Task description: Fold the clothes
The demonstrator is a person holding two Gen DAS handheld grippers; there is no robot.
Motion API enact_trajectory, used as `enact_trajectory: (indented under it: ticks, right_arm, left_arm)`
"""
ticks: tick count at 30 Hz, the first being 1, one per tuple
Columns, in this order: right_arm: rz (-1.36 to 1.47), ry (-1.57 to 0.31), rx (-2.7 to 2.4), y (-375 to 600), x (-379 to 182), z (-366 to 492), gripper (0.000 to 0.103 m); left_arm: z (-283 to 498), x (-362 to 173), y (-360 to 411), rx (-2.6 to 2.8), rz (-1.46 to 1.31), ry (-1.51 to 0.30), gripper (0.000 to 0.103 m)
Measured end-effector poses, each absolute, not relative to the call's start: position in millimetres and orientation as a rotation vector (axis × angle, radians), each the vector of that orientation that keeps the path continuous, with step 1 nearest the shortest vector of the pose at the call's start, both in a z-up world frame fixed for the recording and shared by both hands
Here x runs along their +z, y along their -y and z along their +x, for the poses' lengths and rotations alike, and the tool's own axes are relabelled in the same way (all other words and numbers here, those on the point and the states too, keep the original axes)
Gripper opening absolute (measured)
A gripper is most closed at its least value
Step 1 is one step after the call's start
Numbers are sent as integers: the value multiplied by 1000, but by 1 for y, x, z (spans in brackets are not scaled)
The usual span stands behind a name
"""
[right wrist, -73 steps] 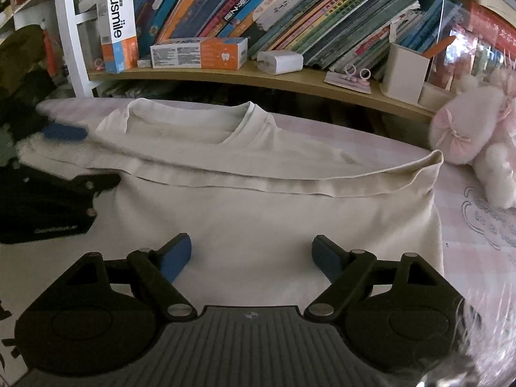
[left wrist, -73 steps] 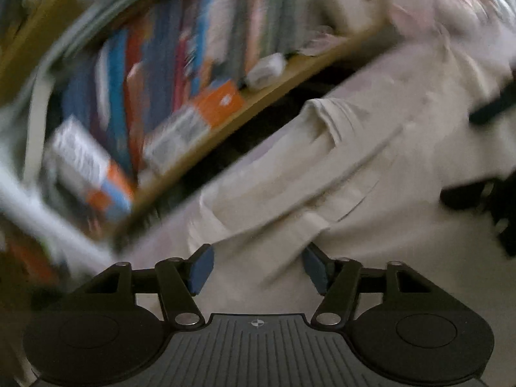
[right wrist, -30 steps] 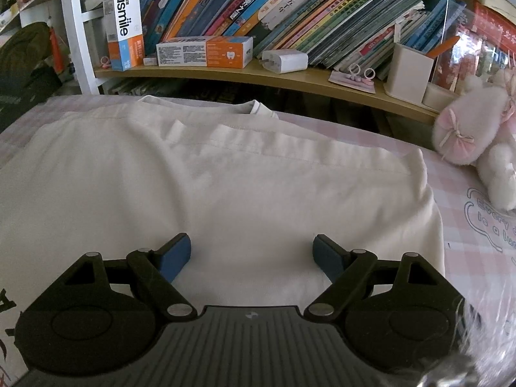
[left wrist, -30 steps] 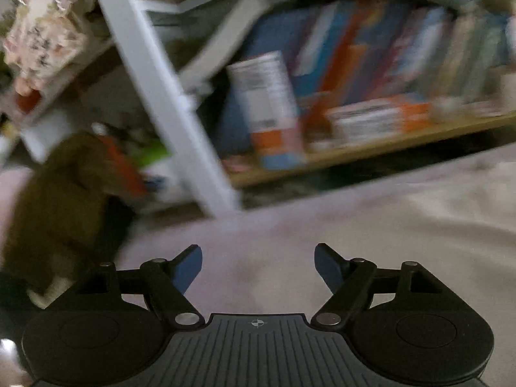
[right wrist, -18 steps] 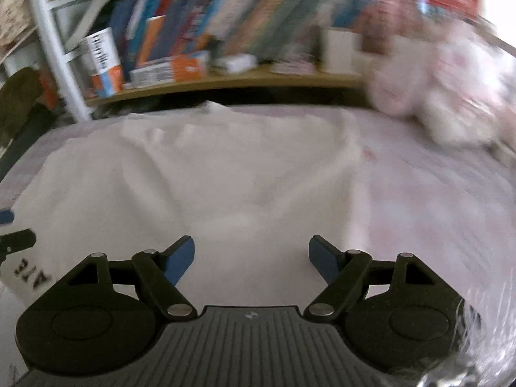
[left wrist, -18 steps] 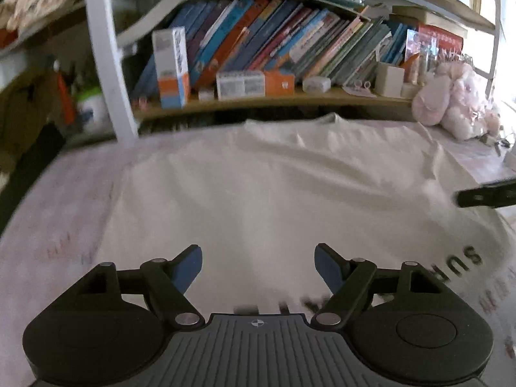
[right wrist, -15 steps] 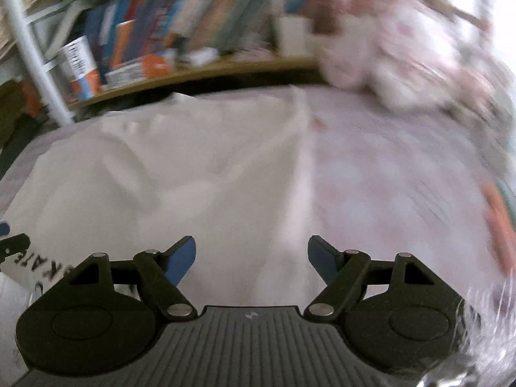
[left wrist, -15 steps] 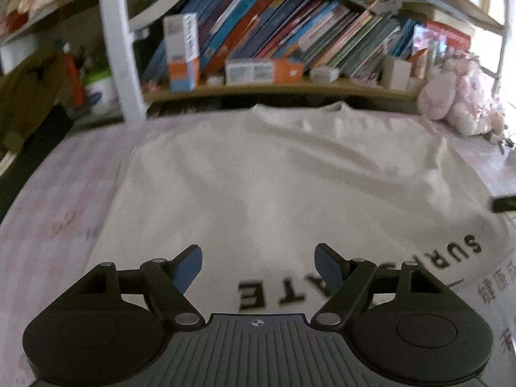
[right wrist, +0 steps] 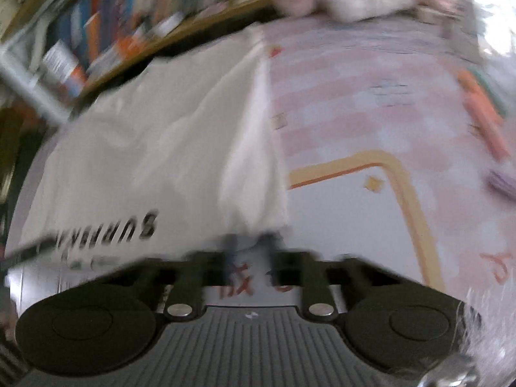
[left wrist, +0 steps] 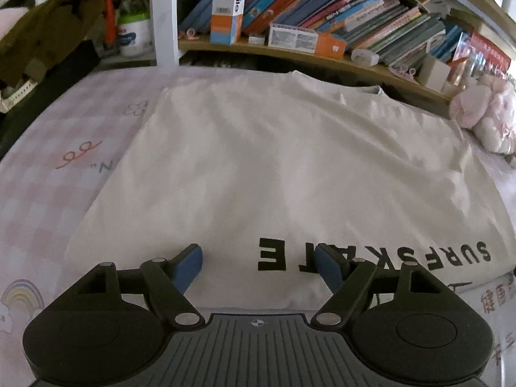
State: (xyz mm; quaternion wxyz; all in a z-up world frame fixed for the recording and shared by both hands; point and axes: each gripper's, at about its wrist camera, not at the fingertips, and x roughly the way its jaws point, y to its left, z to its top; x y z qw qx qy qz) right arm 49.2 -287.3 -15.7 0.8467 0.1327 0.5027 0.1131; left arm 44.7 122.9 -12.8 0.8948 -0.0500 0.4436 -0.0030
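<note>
While the left gripper (left wrist: pixel 258 266) gapes over the shirt (left wrist: pixel 274 167), the right gripper (right wrist: pixel 250 242) pinches its corner.

Cream tee (left wrist: pixel 290 161) w/ blk lettering

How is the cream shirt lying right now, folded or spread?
Partly folded: the shirt lies flat, its upper layer ending at a straight edge beside the SURFSKATE print, with more fabric beneath.
</note>
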Motion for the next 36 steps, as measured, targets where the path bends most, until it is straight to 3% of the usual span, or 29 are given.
enact_trajectory:
  ticks: [6, 11, 13, 14, 15, 17, 23, 24, 25, 27, 29, 32, 36]
  right_arm:
    - [157, -817, 281, 281, 40, 22, 1]
    - [216, -1031, 167, 302, -13, 37, 1]
    - [257, -1013, 182, 307, -10, 35, 2]
    - [265, -998, 195, 307, -7, 34, 6]
    - [269, -990, 197, 307, -6, 34, 26]
    - [302, -998, 181, 305, -9, 38, 52]
    - [343, -1016, 214, 289, -21, 48, 50]
    - [300, -1018, 223, 283, -20, 48, 45]
    - [266, -1022, 238, 277, -20, 49, 39]
    - [232, -1043, 301, 269, -20, 50, 3]
    - [199, -1039, 360, 262, -15, 48, 3]
    - [176, -817, 412, 267, 31, 28, 3]
    - [138, -845, 360, 273, 29, 25, 3]
  left_arm:
    - [44, -12, -120, 3, -79, -939, 79]
    - [43, -12, -120, 5, -78, -944, 79]
    - [41, -12, -121, 7, -86, -942, 79]
    - [40, -13, -121, 8, -90, -938, 79]
    - [39, -13, -121, 10, -90, -937, 79]
    - [39, -13, -120, 15, -91, -935, 79]
    - [37, -13, -118, 30, -92, -935, 79]
    - [37, -13, -118, 33, -92, -935, 79]
    - [36, -13, -118, 35, -92, -935, 79]
    - [36, -13, -118, 35, -90, -935, 79]
    - [36, -13, -119, 35, -92, -939, 79]
    - [34, -13, -120, 33, -94, -945, 79]
    - [34, -13, -121, 24, -94, -944, 79]
